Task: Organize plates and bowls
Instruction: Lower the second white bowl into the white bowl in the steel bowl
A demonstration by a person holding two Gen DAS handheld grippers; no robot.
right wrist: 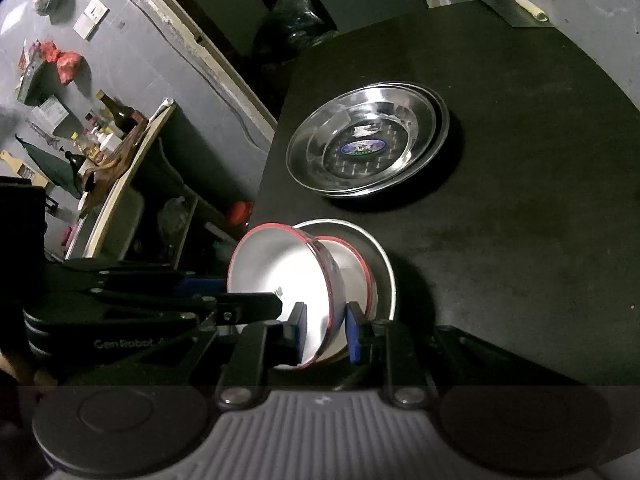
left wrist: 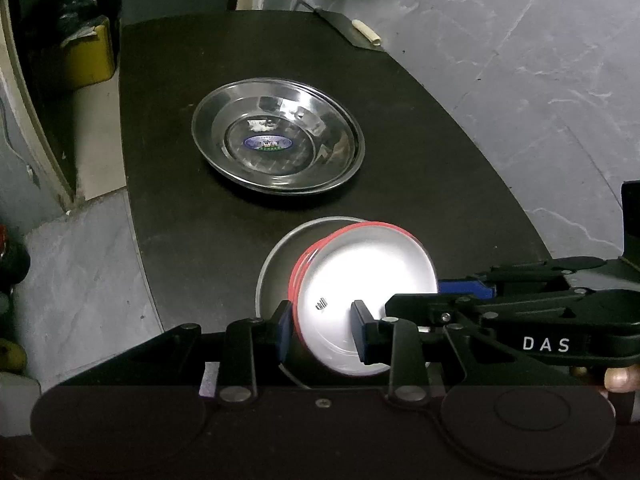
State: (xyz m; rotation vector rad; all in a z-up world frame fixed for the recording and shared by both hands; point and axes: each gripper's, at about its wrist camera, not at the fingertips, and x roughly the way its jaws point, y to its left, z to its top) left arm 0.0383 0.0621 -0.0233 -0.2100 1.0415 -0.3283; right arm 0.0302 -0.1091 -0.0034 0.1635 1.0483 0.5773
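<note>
Both my grippers clamp one stack of red-rimmed white bowls (left wrist: 360, 292), tilted near the desk's (left wrist: 420, 128) front edge: my left gripper (left wrist: 322, 330) pinches its left rim, my right gripper (right wrist: 327, 334) its right rim. Behind it leans a grey plate (left wrist: 276, 248). Steel plates (left wrist: 278, 134) sit stacked mid-desk.

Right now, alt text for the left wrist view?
The left claw grips the rim of stacked white red-rimmed bowls, tilted over a grey plate on a black table. Steel plates sit beyond; the right claw reaches in from the right.
</note>
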